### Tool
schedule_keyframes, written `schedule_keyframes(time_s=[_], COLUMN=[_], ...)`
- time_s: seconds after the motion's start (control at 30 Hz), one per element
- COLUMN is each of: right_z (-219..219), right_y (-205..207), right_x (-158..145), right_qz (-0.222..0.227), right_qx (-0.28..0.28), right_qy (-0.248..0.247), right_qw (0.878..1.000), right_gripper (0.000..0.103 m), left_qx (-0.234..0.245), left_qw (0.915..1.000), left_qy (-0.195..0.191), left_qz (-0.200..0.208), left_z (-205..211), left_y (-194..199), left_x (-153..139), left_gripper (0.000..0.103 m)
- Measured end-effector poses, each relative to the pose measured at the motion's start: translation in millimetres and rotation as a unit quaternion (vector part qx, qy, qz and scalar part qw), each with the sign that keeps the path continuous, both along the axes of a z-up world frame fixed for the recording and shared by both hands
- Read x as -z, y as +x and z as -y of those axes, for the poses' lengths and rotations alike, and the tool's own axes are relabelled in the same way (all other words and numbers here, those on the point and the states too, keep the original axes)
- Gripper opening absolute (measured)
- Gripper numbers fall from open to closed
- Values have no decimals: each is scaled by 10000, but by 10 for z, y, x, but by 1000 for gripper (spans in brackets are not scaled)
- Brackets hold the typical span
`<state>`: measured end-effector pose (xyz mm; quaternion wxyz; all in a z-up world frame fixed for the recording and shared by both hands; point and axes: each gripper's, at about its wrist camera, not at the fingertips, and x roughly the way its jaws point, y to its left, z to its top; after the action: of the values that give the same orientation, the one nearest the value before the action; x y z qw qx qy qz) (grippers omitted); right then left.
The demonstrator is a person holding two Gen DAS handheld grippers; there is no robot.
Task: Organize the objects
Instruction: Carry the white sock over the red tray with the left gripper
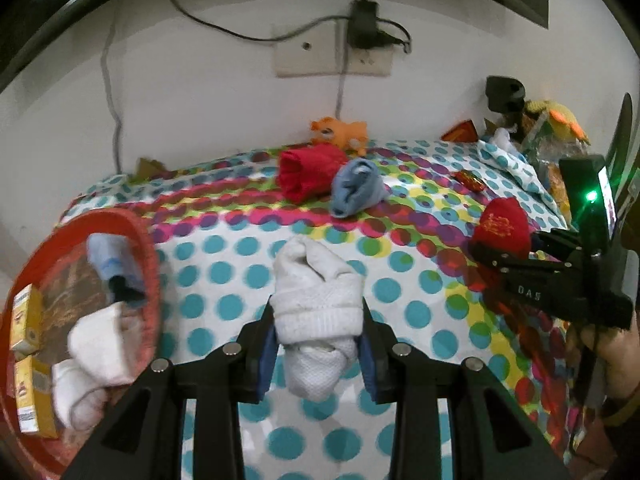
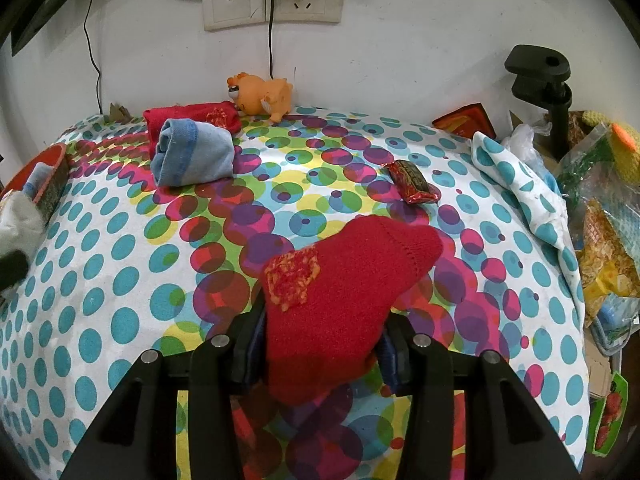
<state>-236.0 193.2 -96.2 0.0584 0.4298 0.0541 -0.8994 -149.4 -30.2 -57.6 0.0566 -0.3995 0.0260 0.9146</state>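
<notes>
My left gripper (image 1: 318, 314) is shut on a rolled white sock (image 1: 316, 280), held above the dotted tablecloth (image 1: 224, 248). A red basket (image 1: 150, 264) at the left holds white socks (image 1: 96, 344), a light blue sock and yellow boxes (image 1: 26, 316). My right gripper (image 2: 326, 320) is shut on a red sock (image 2: 340, 280) with an orange patch; in the left wrist view that red sock (image 1: 500, 226) shows at the right in the right gripper (image 1: 506, 258). At the back of the table lie a rolled blue sock (image 2: 192, 156) and a rolled red sock (image 2: 188, 116).
An orange toy animal (image 2: 262, 94) stands against the wall by the sockets (image 2: 272, 4). A red candy wrapper (image 2: 414, 182) lies right of centre. A black clamp (image 2: 540, 80), plastic bags (image 2: 600, 200) and a bunched cloth (image 2: 520, 184) crowd the right edge.
</notes>
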Motion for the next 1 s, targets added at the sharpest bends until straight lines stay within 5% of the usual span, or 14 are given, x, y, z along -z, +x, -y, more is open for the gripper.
schedule_keyframes(time_s=[1.0], right_z=[23], right_y=[5], right_x=[3], right_qz=[-1], right_qx=[15], right_qy=[22], right_qw=[10000], right_gripper=[46], left_qx=[-1846], left_qw=[9826], left_qy=[-84], left_qz=[207], left_z=[1981], left_y=[341], left_x=[-126], left_gripper=[35])
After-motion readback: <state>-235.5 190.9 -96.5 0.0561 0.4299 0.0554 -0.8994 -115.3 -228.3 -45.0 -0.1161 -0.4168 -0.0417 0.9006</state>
